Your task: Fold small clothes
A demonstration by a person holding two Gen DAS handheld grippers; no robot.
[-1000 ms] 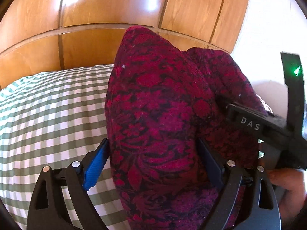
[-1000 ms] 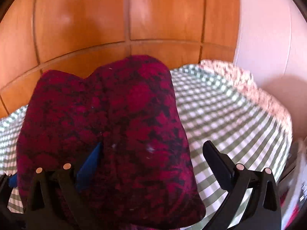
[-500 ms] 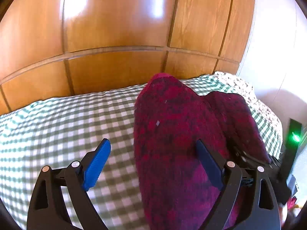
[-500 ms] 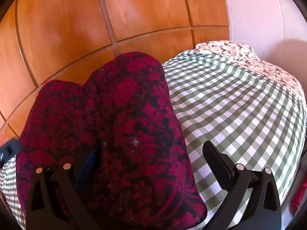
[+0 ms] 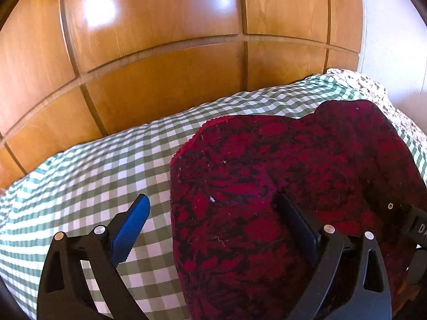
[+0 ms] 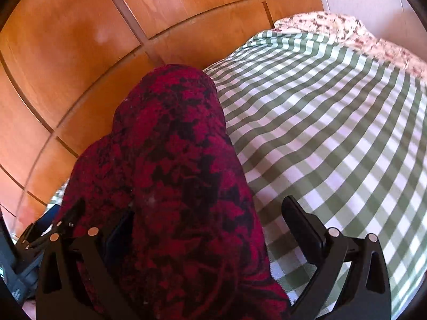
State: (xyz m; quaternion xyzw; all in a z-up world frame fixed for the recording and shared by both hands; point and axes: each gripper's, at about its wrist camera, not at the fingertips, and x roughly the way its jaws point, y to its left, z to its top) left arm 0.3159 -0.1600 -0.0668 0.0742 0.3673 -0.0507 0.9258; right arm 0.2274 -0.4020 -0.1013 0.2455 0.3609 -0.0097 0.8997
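- The red-and-black garment [image 5: 280, 186] sits much lower in the left wrist view than a second ago — its top edge now lies against the green checked bedspread [image 5: 93, 176], no longer up across the wooden panels [image 5: 160, 80].
- The right gripper [image 5: 395, 213] appears lower at the frame's edge, its green light apparently out of view.
- In the right wrist view the bedspread [image 6: 333, 120] fills far more of the frame.

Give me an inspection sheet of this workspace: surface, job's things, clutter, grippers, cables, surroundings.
Surface: green-and-white checked bedcover, smooth.
Job's things: one red-and-black patterned garment, draped over both grippers, far end reaching the cover.
Clutter: floral fabric at the bed's far end.
Grippers: left gripper with jaws apart, cloth lying over its right finger; right gripper with jaws apart, cloth over its left finger.
Cables: nothing seen.
Surroundings: glossy wooden panels behind the bed; white wall.
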